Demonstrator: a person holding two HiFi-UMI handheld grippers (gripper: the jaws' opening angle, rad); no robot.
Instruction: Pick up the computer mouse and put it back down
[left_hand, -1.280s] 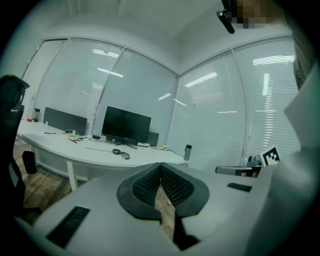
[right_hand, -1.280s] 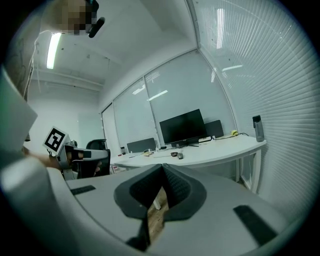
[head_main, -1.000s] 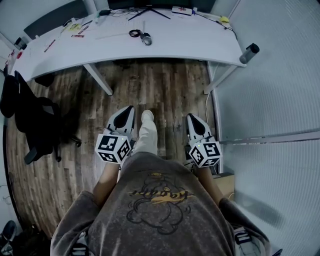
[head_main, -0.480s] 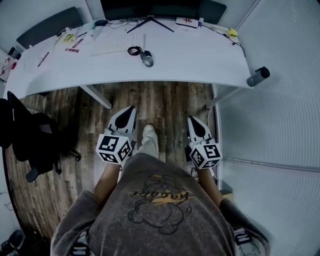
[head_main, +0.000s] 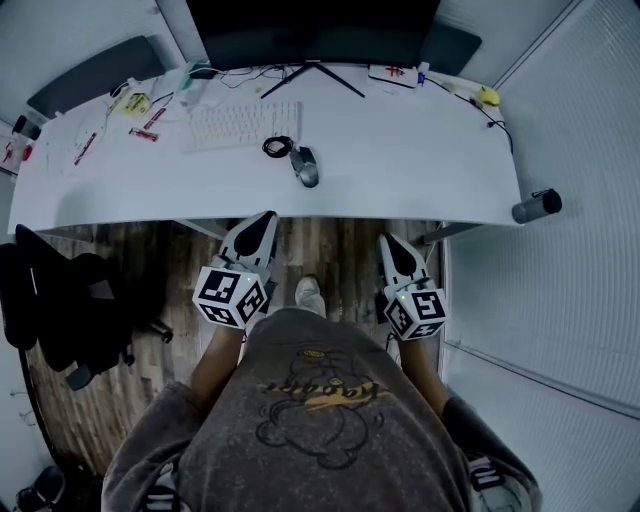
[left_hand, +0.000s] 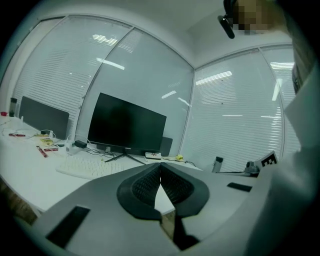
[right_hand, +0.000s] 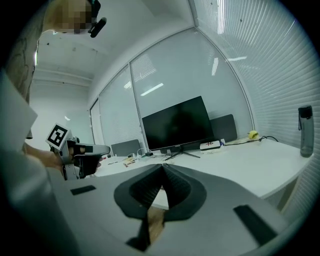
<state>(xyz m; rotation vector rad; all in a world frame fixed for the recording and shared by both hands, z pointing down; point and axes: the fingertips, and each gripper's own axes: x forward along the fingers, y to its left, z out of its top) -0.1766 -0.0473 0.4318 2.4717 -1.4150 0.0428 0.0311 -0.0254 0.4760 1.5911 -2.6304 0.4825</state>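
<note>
The grey computer mouse (head_main: 307, 167) lies on the white desk (head_main: 420, 160), right of the keyboard (head_main: 243, 122), with its cable coiled (head_main: 277, 146) beside it. My left gripper (head_main: 268, 216) is at the desk's near edge, short of the mouse, shut with nothing in it; its jaws meet at the tip (left_hand: 160, 165). My right gripper (head_main: 387, 240) hangs level with it further right, also shut and empty (right_hand: 162, 165). Neither gripper view shows the mouse; the jaws hide that part of the desk.
A dark monitor (head_main: 310, 30) stands at the back of the desk. Pens and small items (head_main: 130, 110) lie at its left end. A grey bottle (head_main: 537, 206) stands at the right edge. A black office chair (head_main: 60, 310) stands on the wooden floor at left. Glass walls with blinds surround the desk.
The person has walked toward the desk: it has slid down the head view and grown, and the near edge now meets both gripper tips. Both grippers stay shut.
</note>
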